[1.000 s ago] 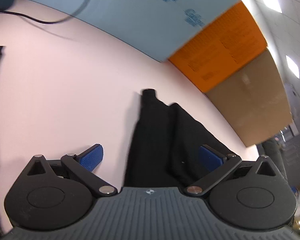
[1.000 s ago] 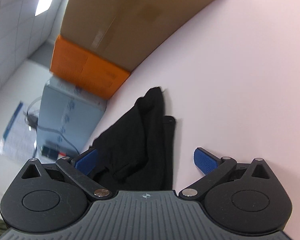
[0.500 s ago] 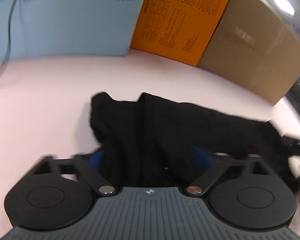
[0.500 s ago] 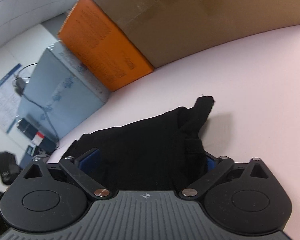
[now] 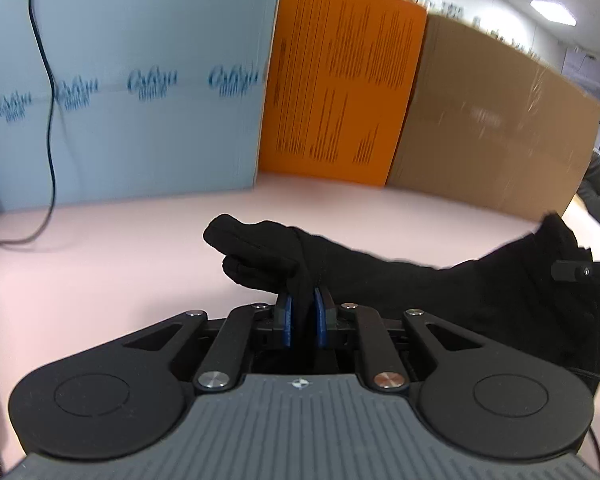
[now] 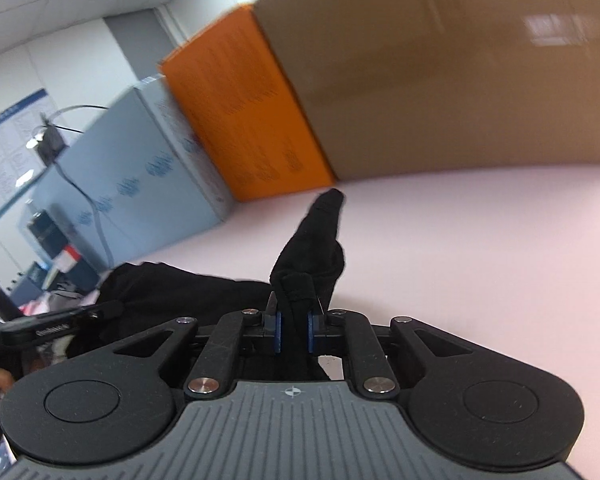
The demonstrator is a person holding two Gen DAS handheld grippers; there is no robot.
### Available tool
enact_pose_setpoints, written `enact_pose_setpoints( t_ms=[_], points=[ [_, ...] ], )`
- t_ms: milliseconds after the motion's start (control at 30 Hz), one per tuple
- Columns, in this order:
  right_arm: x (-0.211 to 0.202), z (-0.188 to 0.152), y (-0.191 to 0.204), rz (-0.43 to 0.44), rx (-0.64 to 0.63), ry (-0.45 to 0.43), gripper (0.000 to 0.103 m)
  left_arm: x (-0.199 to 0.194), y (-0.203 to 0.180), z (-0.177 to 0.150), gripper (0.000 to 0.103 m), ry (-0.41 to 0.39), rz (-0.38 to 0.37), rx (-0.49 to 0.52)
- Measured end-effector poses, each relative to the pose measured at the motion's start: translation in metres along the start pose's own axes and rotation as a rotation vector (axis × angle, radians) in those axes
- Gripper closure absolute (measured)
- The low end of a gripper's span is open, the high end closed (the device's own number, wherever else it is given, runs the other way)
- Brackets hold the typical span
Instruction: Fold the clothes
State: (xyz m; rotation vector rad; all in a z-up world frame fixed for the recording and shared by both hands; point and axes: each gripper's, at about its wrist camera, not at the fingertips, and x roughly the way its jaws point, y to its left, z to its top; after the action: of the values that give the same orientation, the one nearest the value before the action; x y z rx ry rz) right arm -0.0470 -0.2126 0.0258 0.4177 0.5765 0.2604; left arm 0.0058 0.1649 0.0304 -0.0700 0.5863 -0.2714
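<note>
Black garment (image 5: 400,280) stretches sideways between both pinching tongs.

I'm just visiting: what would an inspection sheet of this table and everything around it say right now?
Surface: pale pink table, bare where visible.
Job's things: black garment, stretched between both grippers.
Clutter: nothing seen.
Grippers: left gripper and right gripper have just closed; fingers pinch the garment.
Cables: black cable hangs down the blue box.
Surroundings: orange box, brown cardboard box, ceiling light.
</note>
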Motion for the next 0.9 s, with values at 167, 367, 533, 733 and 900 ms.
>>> enact_pose_setpoints(
  t_ms=[167,367,533,733,900],
  points=[
    [-0.005,0.037,0.044,0.144,-0.073,-0.034,0.093,-0.042,0.015,0.012,0.093,-0.103,0.045,-0.033],
    [0.035,0.076,0.104,0.358,-0.111,-0.004,0.093,-0.117,0.070,0.023,0.093,-0.235,0.223,-0.092],
    [0.111,0.084,0.152,0.489,-0.139,0.117,0.093,-0.157,0.131,0.009,0.091,-0.215,0.426,-0.155],
    [0.239,0.025,0.164,0.109,-0.311,0.415,0.053,-0.114,0.200,-0.058,0.046,0.218,0.854,-0.194],
    [0.215,0.021,0.166,-0.051,-0.342,0.311,0.013,-0.146,0.196,-0.084,0.020,0.236,0.981,-0.254]
  ],
)
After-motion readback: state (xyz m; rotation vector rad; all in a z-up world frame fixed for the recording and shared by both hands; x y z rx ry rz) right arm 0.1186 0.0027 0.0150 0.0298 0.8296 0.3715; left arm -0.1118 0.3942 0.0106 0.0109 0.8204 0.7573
